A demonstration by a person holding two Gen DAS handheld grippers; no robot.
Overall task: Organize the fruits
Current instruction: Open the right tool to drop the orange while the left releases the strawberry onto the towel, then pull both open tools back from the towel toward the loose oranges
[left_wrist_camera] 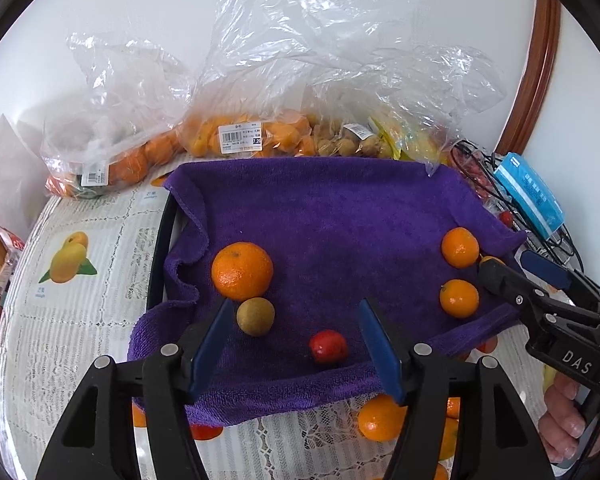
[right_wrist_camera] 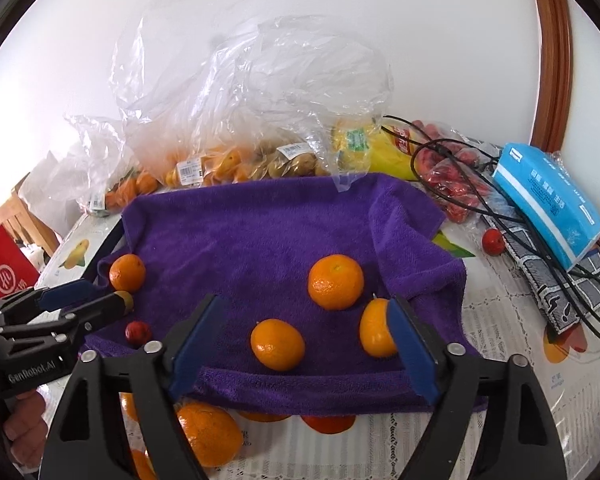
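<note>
Your left hand-held gripper (left_wrist_camera: pixel 296 344) and right hand-held gripper (right_wrist_camera: pixel 304 344) are matte black plastic with blue pads and silver pivot screws; white lettering marks each body, and your bare fingers (left_wrist_camera: pixel 560 428) show pale nails.

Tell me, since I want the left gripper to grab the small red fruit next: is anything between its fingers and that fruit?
Nothing visible. The left gripper is open above the purple towel, and the small red fruit lies between its fingertips' line, uncovered. The brownish-green fruit sits left, apart.

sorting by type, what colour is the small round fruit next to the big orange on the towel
Yellowish-brown small fruit, clearest in the left wrist view.
</note>
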